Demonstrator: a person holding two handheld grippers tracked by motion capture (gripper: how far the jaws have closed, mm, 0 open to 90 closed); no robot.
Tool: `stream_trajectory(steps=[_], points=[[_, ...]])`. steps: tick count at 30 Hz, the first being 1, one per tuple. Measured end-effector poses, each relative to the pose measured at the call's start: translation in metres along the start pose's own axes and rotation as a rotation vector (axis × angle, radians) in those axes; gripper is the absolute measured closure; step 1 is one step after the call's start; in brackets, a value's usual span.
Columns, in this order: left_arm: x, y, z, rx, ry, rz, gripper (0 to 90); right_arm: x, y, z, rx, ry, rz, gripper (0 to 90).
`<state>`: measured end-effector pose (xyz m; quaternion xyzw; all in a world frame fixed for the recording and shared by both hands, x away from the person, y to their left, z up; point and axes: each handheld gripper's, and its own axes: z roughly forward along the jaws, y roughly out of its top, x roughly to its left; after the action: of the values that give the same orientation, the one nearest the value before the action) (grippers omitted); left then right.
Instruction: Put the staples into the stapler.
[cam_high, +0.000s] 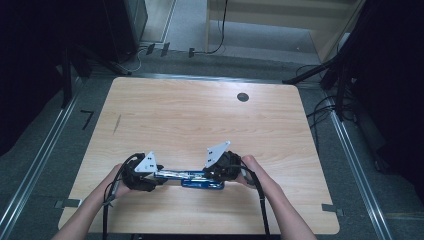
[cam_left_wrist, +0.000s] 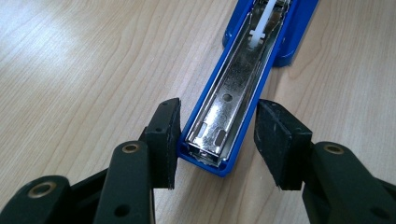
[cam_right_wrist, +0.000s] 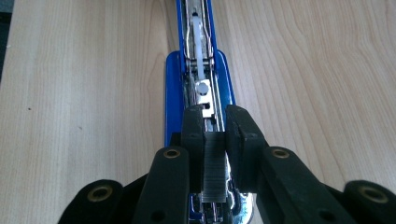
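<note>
Staple strip (cam_right_wrist: 215, 168) between right gripper (cam_right_wrist: 215, 133) fingers (cam_right_wrist: 192, 130)

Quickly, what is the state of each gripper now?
Left gripper: open, jaws either side of the stapler end, left pad touching it.
Right gripper: shut on a staple strip above the stapler.

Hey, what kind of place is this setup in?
Probably a lab or recording room, not an office: a lone wooden table on grey carpet, loose cables on the floor, metal floor rails either side. Both grippers work on an open blue stapler.
</note>
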<state>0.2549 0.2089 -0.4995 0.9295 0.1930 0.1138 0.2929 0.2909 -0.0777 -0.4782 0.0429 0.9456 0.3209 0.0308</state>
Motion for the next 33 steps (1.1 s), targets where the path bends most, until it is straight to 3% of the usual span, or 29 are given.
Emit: stream_trajectory(steps=[10,20,30,33], points=[[0.0002,-0.0001,-0.0005,0.003,-0.001,0.003,52.9,-0.0001,0.0017,0.0058,0.034,0.002,-0.048,79.5],[0.0002,-0.0002,-0.0005,0.002,-0.001,0.004,53.0,-0.0001,0.0004,0.0054,0.056,0.003,-0.064,79.2],[0.0000,-0.0001,-0.0005,0.003,0.000,0.003,53.0,-0.0005,-0.0034,0.0019,0.076,0.005,-0.052,78.9],[-0.0003,0.0000,-0.0004,0.002,0.001,0.002,53.0,-0.0009,-0.0049,0.0015,0.075,-0.003,-0.046,75.0]])
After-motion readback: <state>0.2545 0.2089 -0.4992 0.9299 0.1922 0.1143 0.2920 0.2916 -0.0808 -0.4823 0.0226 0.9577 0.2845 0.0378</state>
